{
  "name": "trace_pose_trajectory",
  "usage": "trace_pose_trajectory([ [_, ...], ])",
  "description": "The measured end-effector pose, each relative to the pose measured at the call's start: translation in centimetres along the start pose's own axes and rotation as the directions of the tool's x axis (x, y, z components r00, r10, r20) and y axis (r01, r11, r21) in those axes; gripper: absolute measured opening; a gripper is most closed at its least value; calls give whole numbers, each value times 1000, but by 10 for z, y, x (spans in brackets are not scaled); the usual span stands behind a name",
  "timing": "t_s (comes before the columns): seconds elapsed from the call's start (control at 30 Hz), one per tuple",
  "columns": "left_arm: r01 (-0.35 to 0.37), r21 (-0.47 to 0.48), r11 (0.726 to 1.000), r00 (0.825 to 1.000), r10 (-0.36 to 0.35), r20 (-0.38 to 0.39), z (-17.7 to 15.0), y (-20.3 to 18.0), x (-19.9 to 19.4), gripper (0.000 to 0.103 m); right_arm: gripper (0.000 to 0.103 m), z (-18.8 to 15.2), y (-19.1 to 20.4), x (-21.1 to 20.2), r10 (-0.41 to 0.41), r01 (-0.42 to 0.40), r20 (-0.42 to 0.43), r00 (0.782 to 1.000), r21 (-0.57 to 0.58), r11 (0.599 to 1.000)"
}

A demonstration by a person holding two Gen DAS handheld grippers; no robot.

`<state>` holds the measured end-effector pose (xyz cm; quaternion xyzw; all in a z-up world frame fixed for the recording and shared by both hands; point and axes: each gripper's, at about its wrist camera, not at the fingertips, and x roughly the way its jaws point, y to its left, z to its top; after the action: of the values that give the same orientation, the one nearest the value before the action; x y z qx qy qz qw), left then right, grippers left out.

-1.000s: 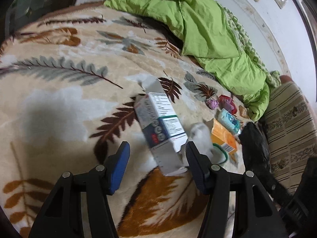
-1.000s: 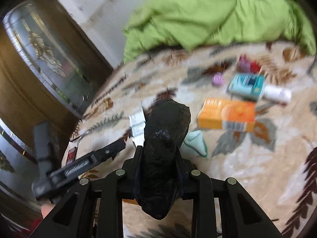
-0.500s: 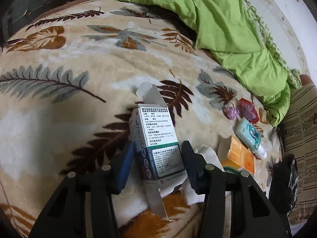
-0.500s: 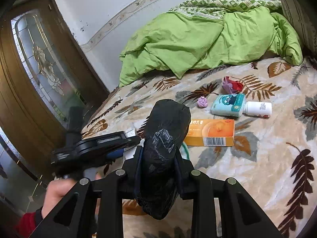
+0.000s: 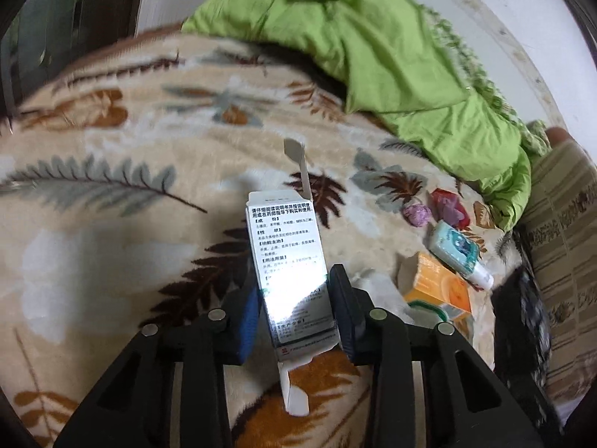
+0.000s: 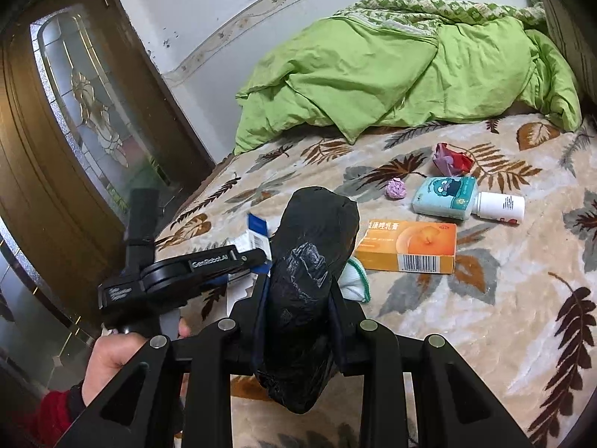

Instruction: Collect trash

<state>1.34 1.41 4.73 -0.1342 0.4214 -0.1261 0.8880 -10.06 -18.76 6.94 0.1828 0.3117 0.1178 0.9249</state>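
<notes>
White printed cardboard medicine box (image 5: pixel 289 261) sits gripped in my left gripper (image 5: pixel 294 313), jaws just closing on it; right gripper (image 6: pixel 298 321) jaws clamp crumpled black plastic bag (image 6: pixel 306 280).

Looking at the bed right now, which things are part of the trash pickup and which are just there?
Part of the job:
- white box, which the left gripper has just been closing on
- black bag, clamped in the right gripper
- orange box
- teal box
- white bottle
- purple wad
- red wrapper

Just there:
- green quilt
- leaf-print blanket
- door
</notes>
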Motion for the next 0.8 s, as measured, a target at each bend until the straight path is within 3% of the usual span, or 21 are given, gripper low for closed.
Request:
trace_pose_trajectory([
  [0.23, 24, 51, 998, 999, -25, 23, -23, -11, -34, 35, 30, -4, 1, -12, -54, 54, 25, 998, -3, 999],
  [0.43, 37, 148, 988, 998, -44, 48, -56, -26, -76, 35, 30, -11, 5, -38, -99, 100, 66, 993, -21, 995],
  [0.8, 60, 219, 974, 994, -77, 73, -98, -31, -122, 35, 30, -39, 12, -73, -118, 120, 65, 991, -32, 992],
])
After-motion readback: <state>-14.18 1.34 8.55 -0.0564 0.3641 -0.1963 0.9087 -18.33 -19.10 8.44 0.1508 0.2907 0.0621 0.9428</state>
